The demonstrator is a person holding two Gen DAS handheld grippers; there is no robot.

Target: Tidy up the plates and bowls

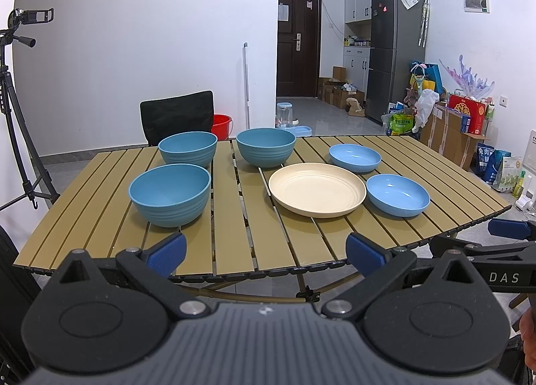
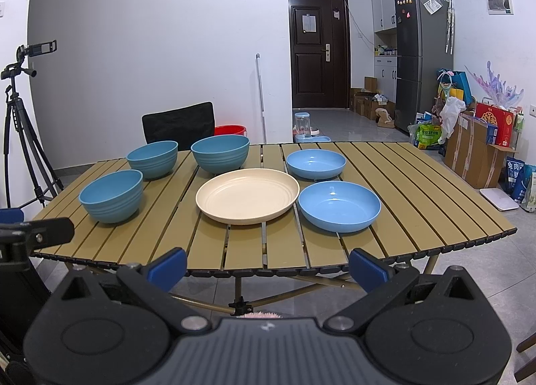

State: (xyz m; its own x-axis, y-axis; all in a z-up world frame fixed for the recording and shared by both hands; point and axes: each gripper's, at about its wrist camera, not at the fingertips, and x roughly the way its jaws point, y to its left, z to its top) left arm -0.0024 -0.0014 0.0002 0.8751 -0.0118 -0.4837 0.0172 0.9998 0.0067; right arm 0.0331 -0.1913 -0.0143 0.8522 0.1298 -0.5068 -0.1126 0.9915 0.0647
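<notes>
On the slatted tan table [image 1: 234, 244] [image 2: 418, 190] stand three deep teal bowls: near left [image 1: 170, 195] [image 2: 111, 196], far left [image 1: 187, 149] [image 2: 152, 159], and far middle [image 1: 266, 147] [image 2: 220, 154]. A cream plate [image 1: 317, 189] [image 2: 247, 196] lies in the middle. Right of it sit two shallow light-blue dishes, one near [image 1: 397, 195] [image 2: 339, 206] and one far [image 1: 354, 157] [image 2: 316, 163]. My left gripper [image 1: 266, 256] is open at the table's front edge, empty. My right gripper [image 2: 268, 267] is open in front of the edge, empty.
A black chair [image 1: 177, 115] stands behind the table, with a red bucket [image 1: 221, 125] beside it. A tripod with a camera [image 1: 13, 90] is at the left. Boxes and bags [image 2: 479, 150] crowd the floor at the right, near a fridge [image 2: 418, 60].
</notes>
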